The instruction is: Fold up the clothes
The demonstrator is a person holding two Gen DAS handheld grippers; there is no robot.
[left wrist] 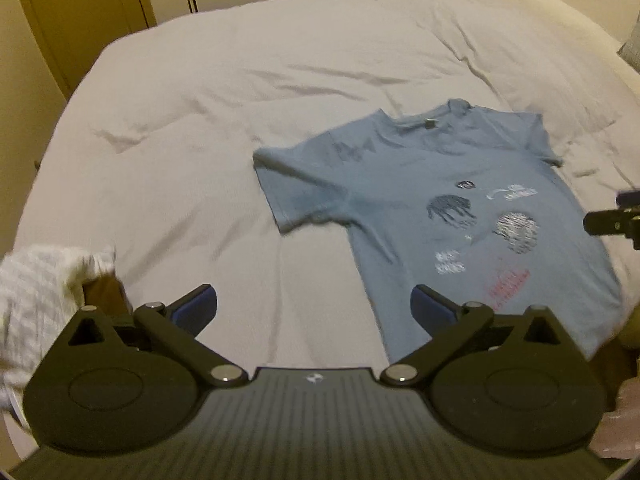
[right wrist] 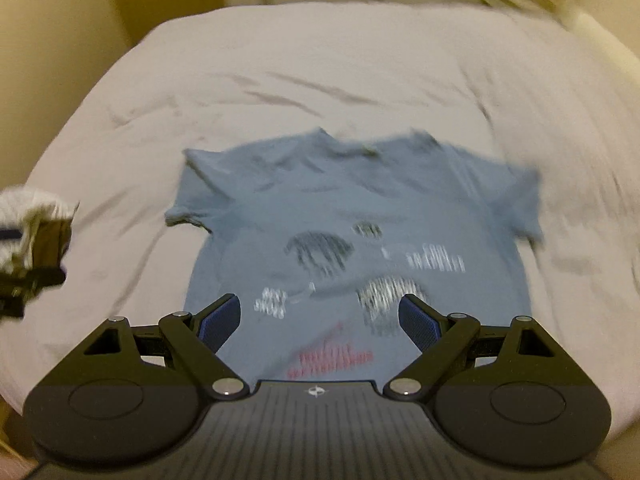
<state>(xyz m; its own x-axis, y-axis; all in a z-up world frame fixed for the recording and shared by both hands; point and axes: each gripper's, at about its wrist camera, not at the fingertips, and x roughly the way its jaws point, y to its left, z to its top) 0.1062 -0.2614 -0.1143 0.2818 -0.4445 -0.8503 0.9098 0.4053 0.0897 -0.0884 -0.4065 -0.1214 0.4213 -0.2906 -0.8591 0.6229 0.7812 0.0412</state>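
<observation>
Both my left gripper (left wrist: 314,306) and my right gripper (right wrist: 320,316) have their blue fingers (left wrist: 198,308) spread wide apart, and they hold nothing. They hang in the air over the bed (left wrist: 192,128). A blue T-shirt (left wrist: 400,184) lies flat on the pale sheet with its front up. It has gray, white and red prints on it. Its neck points to the far end of the bed. From the left it lies ahead and to the right. From the right it is just under my fingers (right wrist: 418,322). That view is blurry. A striped white cloth (left wrist: 40,296) sits at the near left edge.
</observation>
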